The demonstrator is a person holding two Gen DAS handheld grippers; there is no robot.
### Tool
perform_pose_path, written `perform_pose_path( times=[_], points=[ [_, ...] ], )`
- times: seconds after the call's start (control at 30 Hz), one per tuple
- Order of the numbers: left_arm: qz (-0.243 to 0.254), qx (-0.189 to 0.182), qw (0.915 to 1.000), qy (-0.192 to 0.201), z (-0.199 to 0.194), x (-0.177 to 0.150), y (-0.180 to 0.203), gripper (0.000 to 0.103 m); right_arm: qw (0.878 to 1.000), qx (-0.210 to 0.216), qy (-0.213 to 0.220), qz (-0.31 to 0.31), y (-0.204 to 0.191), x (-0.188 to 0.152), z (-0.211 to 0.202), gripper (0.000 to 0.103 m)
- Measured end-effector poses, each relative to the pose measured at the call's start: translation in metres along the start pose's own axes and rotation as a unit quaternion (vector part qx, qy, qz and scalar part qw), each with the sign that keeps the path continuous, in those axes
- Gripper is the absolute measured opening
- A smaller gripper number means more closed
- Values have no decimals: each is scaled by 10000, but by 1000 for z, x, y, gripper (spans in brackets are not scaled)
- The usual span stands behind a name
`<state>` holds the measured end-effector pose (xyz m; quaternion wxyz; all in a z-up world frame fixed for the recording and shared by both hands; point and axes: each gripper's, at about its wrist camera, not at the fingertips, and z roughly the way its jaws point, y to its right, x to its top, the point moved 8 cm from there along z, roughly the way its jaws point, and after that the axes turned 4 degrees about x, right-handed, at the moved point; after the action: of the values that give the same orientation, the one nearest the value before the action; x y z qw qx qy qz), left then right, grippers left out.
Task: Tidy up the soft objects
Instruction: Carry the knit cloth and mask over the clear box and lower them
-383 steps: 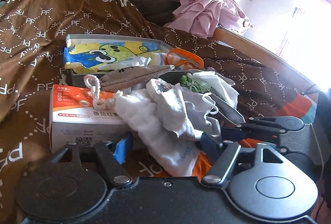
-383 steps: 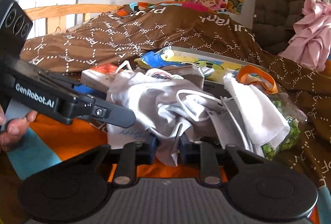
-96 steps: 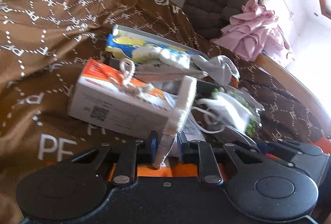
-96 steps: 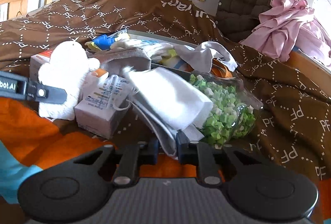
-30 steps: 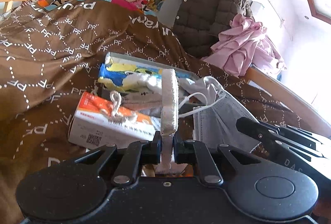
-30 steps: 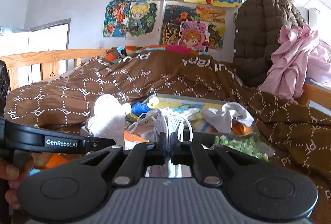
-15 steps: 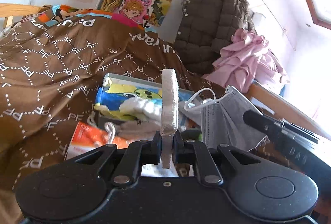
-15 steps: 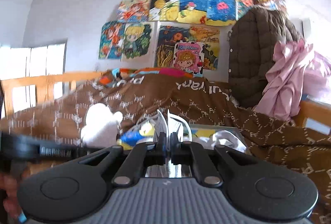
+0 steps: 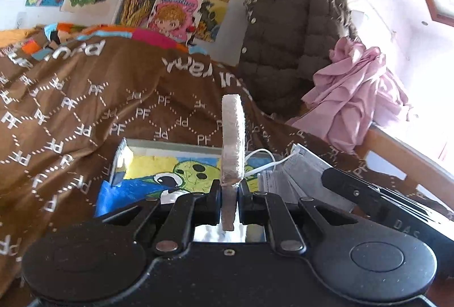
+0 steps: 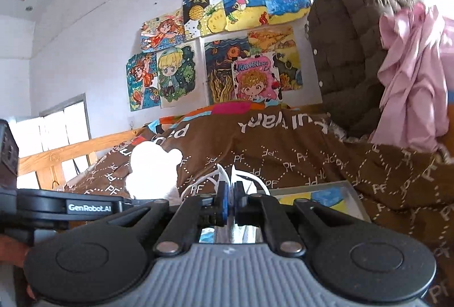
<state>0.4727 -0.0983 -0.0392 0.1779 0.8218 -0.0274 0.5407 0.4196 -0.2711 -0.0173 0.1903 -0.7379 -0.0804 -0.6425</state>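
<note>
While left gripper [image 9: 229,195] pinches fluffy white pad [image 9: 233,136] edge-on, right gripper [image 10: 230,204] clamps pleated mask [image 9: 298,179].

Each fisheye sat just behind its own jaws, close above the bed, looking along them toward the far wall. The left view tilted down onto the shallow grey tray with a cartoon picture [image 9: 170,162]; the right pitched higher. Both shared the brown patterned quilt [image 9: 85,108], colourful wall drawings [image 10: 244,51] and that tray.

Bright daylight glares from side windows; fisheye edges bend and blur slightly.
</note>
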Motion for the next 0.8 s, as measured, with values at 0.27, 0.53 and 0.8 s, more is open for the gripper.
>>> perform_pose_path(
  times=[0.27, 0.53, 0.8],
  points=[
    [82, -55, 9993, -357, 48, -13, -1, 12, 9979, 16, -321, 561, 46, -25, 28, 5],
    [-196, 11, 9962, -851, 77, -28, -8, 12, 9939, -227, -918, 559, 51, -34, 44, 5],
    [-646, 171, 9923, -1040, 86, -37, -23, 12, 9861, -476, -1508, 508, 50, -52, 58, 6]
  ],
)
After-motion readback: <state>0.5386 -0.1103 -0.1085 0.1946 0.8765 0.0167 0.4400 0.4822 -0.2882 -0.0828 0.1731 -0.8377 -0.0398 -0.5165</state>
